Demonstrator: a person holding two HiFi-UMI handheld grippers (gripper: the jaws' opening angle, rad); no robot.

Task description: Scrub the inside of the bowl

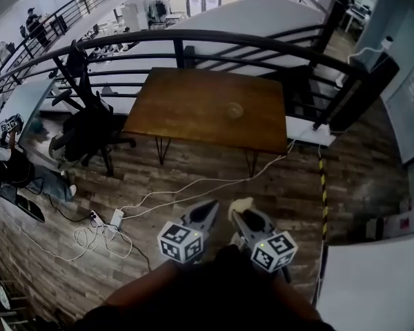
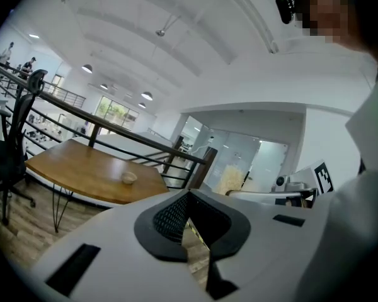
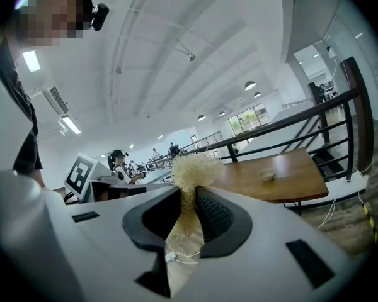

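1 bowl (image 1: pixel 234 110): small, pale, upright on the 1 wooden table (image 1: pixel 186 98), right of centre, well apart from both grippers. Also seen in left gripper view (image 2: pixel 129 177) and right gripper view (image 3: pixel 266 175), far off on the tabletop.

2 grippers, low in head view, side by side, both pointed twd the table. Left gripper (image 1: pixel 211 207): jaws clenched tip to tip, nothing between; same in its own view (image 2: pixel 188 197). Right gripper (image 1: pixel 240 212): jaws clamped on 1 scrubber (image 1: pixel 241 203), a pale straw-like tuft sticking out past the tips; own view (image 3: pixel 189 200) shows the bundle (image 3: pixel 192 167) pinched between the ribbed pads, frayed top fanning out above.

2 marker cubes, 1 per gripper: left (image 1: pixel 181 241), right (image 1: pixel 273 249). Only print legible: black-and-white square codes on the cube faces.

Around the table: 1 black office chair (image 1: pixel 83 126) just left of it; 1 black railing (image 1: pixel 193 38) w/ horizontal bars curving behind; white cables (image 1: pixel 193 188) on the wood floor btwn table and grippers, running to 1 power strip (image 1: pixel 116 218); 1 yellow-black tape line (image 1: pixel 323 185) on the floor at right. 2 people (image 1: pixel 34 23) standing far off, upper left, too small for detail.
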